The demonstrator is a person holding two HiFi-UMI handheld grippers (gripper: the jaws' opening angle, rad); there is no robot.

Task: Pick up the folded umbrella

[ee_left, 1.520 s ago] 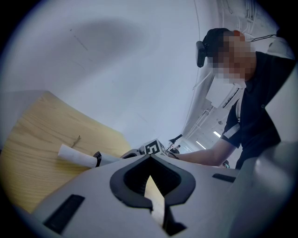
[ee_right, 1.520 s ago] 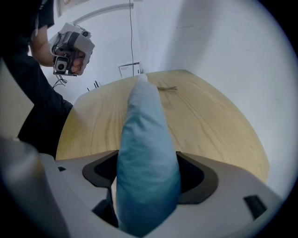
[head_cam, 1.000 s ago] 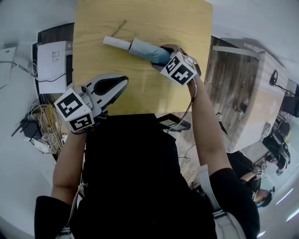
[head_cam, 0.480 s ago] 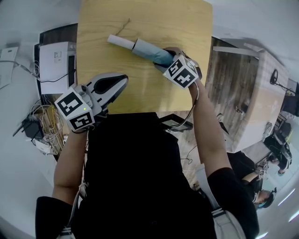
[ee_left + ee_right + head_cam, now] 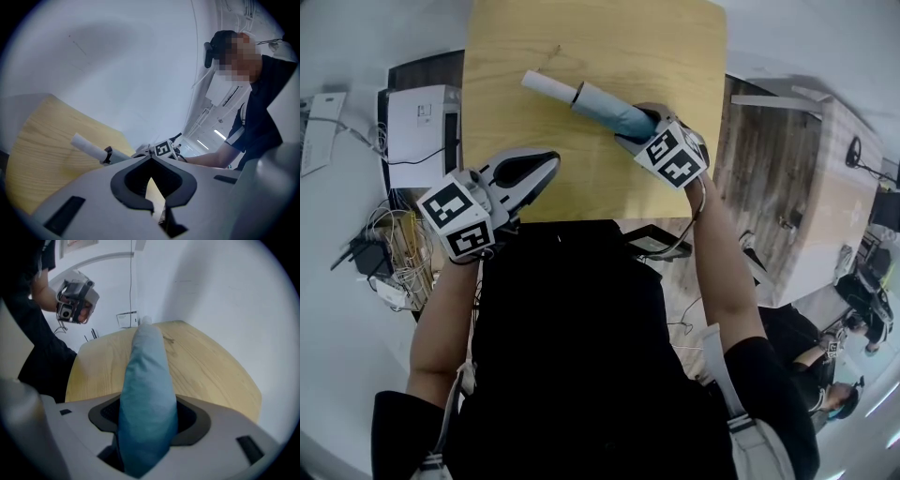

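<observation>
Over the wood table (image 5: 675, 56) we see the umbrella (image 5: 602, 105) with its long axis running up-left from our right gripper (image 5: 639, 129), whose jaws have just been closing and pinch its blue near end; our left gripper (image 5: 549, 159), jaws pressed together and empty, hangs farther off.

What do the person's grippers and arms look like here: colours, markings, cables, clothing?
The left gripper and right gripper are pale grey shells with black lining round the jaws; each carries a white cube of black square markers. A thin dark cable loops from the right one. Its jaws have just been closing, the folded umbrella between them. The person wears a black short-sleeved top.
</observation>
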